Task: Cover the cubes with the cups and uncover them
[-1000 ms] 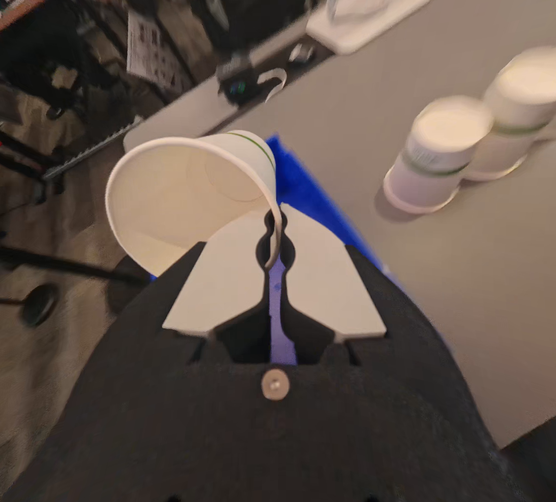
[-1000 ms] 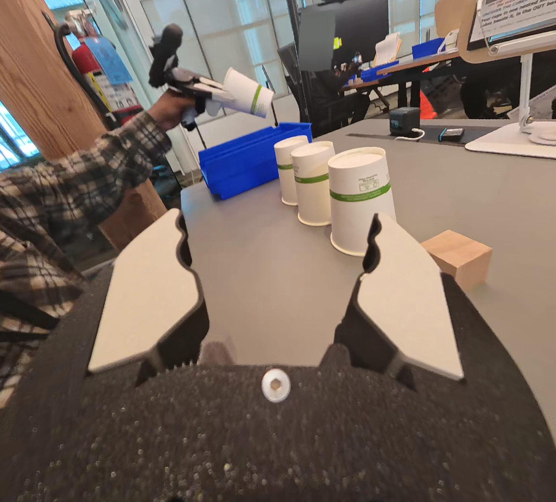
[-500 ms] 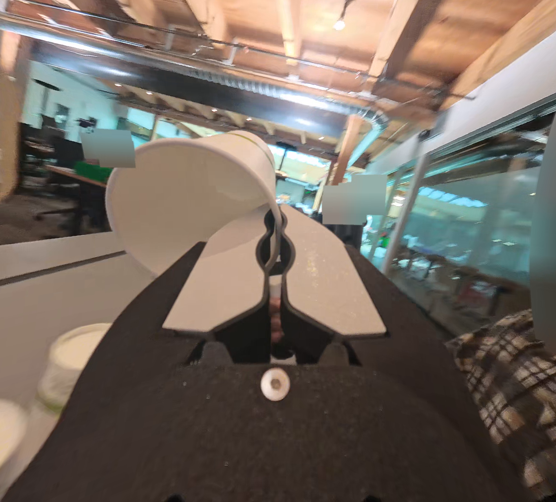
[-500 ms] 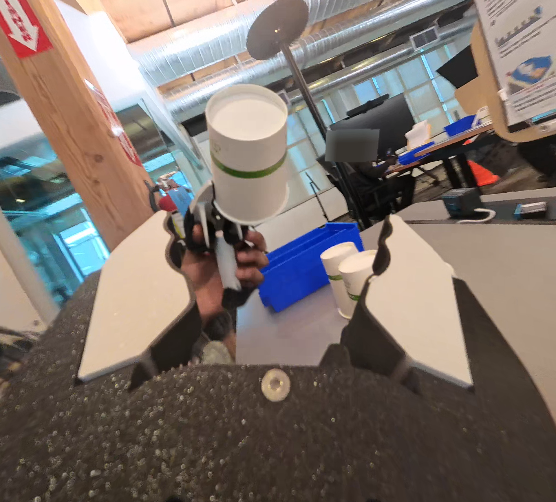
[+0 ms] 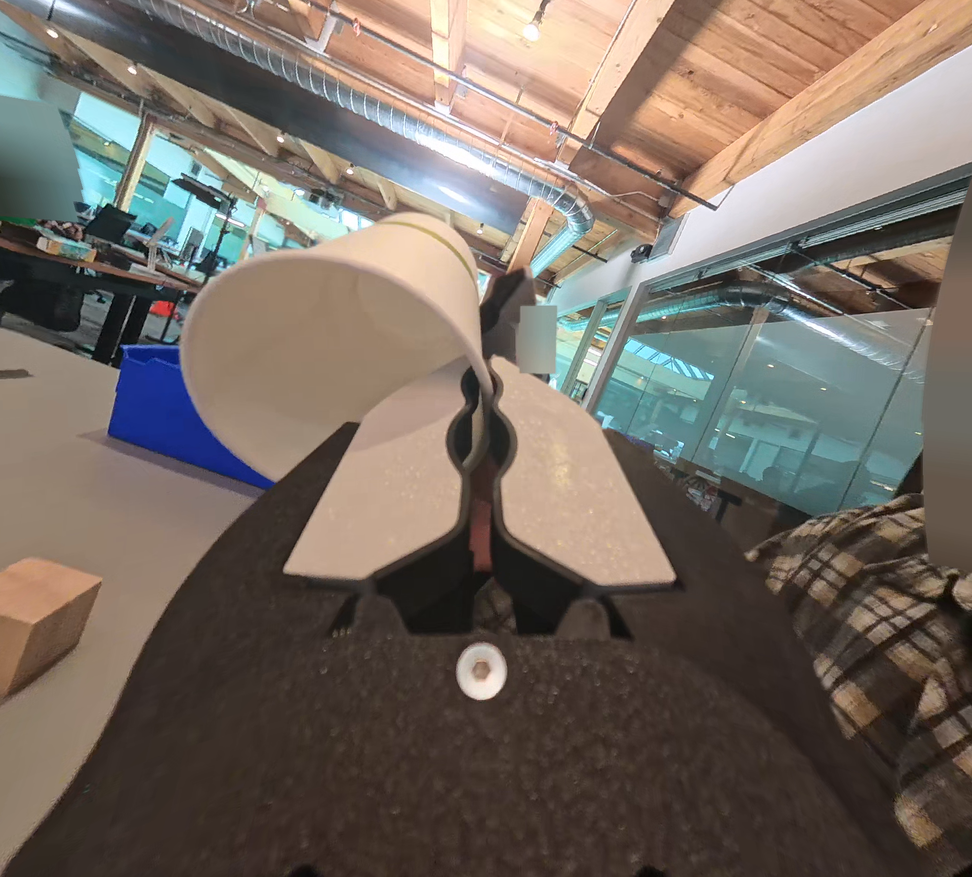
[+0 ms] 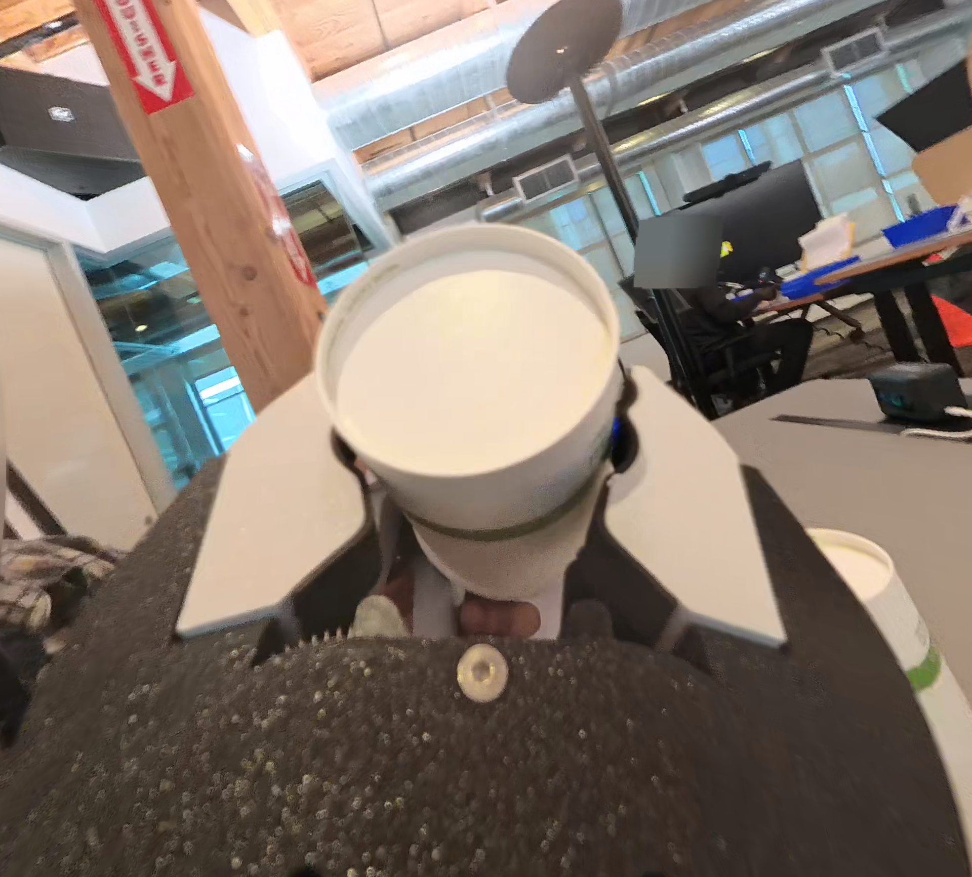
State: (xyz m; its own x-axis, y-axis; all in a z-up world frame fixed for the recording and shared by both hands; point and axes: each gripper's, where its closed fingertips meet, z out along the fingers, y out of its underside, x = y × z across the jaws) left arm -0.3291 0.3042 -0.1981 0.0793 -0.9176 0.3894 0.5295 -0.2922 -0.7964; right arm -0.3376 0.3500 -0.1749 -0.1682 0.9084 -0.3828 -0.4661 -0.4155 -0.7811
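Handing a white paper cup across, base up, from the left gripper to the right gripper.
Left jaws pinch the cup's rim; right fingers flank its wall, spread, contact unclear. Judged best: close right gently before left lets go. Wooden cube waits near left on the grey table.

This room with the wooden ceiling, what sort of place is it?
Probably an open-plan office or lab in a converted industrial building. It has timber ceiling beams with a bare metal air duct, glass-walled rooms, and desks with a dark monitor. A person works at one desk.
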